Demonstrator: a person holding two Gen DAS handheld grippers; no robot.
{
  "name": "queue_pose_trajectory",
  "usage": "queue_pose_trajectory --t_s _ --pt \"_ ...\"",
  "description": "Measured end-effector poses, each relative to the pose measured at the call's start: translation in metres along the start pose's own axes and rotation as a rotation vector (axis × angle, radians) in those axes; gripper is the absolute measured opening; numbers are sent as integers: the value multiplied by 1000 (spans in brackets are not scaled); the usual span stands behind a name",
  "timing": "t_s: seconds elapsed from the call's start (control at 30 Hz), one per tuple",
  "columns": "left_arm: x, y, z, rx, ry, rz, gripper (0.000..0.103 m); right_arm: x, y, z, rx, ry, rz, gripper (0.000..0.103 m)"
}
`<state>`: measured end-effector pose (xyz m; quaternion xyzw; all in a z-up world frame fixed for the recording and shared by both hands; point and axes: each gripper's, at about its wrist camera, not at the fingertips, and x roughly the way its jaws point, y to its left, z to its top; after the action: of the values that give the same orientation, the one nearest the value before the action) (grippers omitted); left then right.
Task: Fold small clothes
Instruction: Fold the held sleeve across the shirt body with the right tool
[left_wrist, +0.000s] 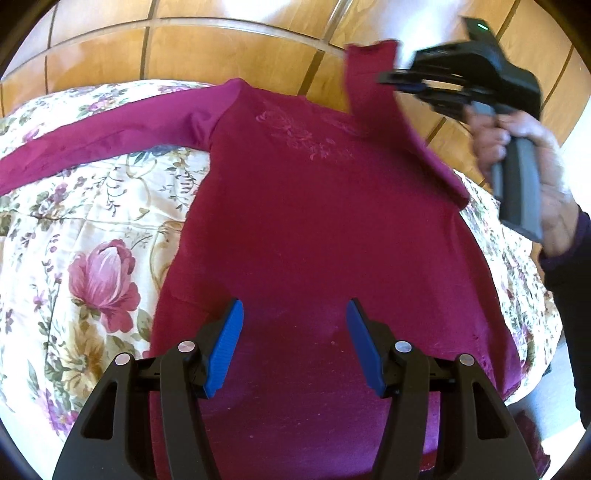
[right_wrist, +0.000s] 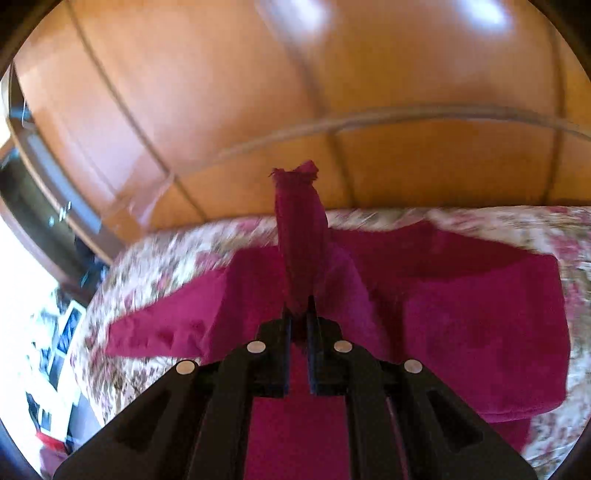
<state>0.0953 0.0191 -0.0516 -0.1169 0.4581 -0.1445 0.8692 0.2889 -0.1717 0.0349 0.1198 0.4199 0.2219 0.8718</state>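
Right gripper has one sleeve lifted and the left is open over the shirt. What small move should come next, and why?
Probably carry the lifted sleeve inward and lay it across the shirt body. The right gripper is shut on it, held above the bedspread, while the left gripper is open and idle.

No readable text — no labels, numbers.

This is looking like a bedroom in a home: a bed (left_wrist: 74, 229) wearing a quilted floral bedspread (left_wrist: 96, 280) is filling the foreground, and a tall run of glossy wooden wardrobe doors (left_wrist: 207, 51) is standing right behind it. Daylight is glaring across the wardrobe panels in the right wrist view.
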Motion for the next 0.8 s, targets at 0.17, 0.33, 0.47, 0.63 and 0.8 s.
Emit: queue_pose_trajectory --t_s 0.17,0.33,0.47,0.63,0.8 --pt "-3 8 -1 -9 -10 -6 57 14 34 -19 -55 24 54 42" --pt "-3 13 0 -17 -10 -13 57 -21 20 -33 7 -27 103 55" --pt "-3 14 6 -14 -13 -24 57 -56 -22 -56 123 -81 77 60" --pt "3 17 34 -34 -23 -61 57 -96 -93 -107 273 -98 -20 62" --pt "23 16 75 -34 -38 -66 52 -116 -138 -144 375 -90 -100 62"
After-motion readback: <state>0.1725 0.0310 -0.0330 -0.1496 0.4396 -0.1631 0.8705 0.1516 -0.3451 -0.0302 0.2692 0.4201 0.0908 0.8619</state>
